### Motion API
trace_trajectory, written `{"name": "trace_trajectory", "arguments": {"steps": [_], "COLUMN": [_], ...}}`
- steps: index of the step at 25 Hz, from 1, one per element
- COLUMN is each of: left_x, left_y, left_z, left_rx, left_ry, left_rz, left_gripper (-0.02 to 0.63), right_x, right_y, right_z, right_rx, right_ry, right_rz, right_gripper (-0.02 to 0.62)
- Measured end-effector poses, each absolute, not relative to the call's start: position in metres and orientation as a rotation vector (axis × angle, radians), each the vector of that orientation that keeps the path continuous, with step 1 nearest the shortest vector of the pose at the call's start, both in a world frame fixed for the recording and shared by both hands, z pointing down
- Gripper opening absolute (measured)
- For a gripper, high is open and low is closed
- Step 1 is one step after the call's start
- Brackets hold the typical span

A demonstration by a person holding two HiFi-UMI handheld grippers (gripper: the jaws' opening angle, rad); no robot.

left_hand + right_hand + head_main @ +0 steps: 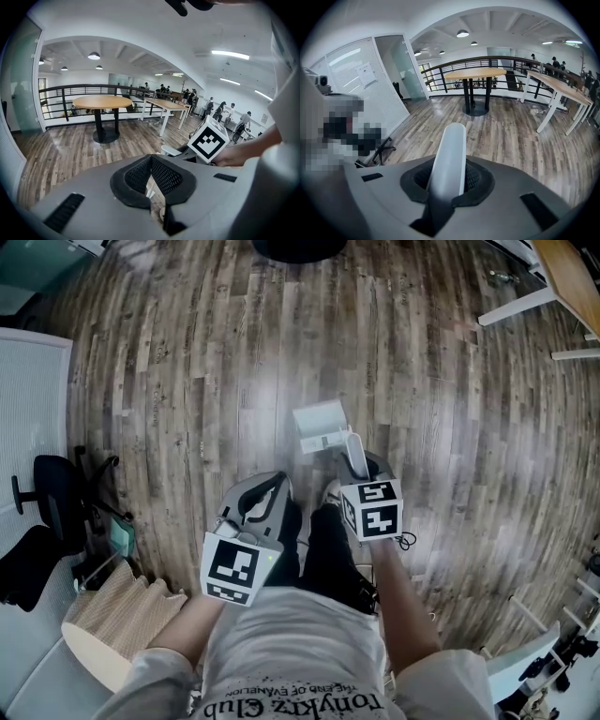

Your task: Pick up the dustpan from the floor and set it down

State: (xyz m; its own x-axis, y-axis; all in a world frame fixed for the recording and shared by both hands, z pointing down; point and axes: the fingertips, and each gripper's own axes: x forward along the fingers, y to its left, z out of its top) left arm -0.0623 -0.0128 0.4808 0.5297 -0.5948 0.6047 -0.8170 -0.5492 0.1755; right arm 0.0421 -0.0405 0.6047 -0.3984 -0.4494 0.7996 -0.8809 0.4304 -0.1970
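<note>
Holding the white plastic dustpan (pixel 321 427) by its handle; set-down not yet made.

Nearest: the left gripper (pixel 253 510), a grey two-jaw tool with a black-and-white marker cube, has its pads brought together at the tips with nothing between them. Beside it, the right gripper (pixel 449 183) is clamped on the rounded white handle (pixel 450 150), which runs up between the pads. The pan sits just beyond, over the brown wood-plank floor (pixel 187 381); cannot tell whether its edge touches the planks. Farther off stands a round wooden table on a black pedestal (pixel 476 72). Judged: pick-up done, placing in hand. The next move calls for bringing the pan flat onto bare floor, then parting the right jaws once it rests steady.
</note>
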Motion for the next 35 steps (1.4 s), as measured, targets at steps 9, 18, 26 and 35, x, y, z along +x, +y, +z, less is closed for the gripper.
{"name": "trace_trajectory", "arguments": {"steps": [9,18,26,35], "left_x": [-0.064,-0.064,-0.062,-0.064], "left_y": [-0.015,-0.016,-0.013,-0.008], "left_z": [0.489,0.495,0.497,0.496], "left_rx": [2.311,2.299,2.296,2.296], "left_ry": [-1.141,-1.124,-1.114,-1.111], "left_rz": [0.693,0.697,0.703,0.696], "left_gripper": [0.023,0.023,0.023,0.023], "right_x": [0.040,0.037,0.038,0.034], "right_y": [-0.048,-0.047,-0.041,-0.032], "right_z": [0.615,0.623,0.628,0.631], "right_rx": [1.130,1.101,1.100,1.076], "right_ry": [-2.013,-2.001,-1.990,-1.969], "right_rz": [0.834,0.817,0.787,0.737], "right_gripper": [0.077,0.077,0.081,0.094]}}
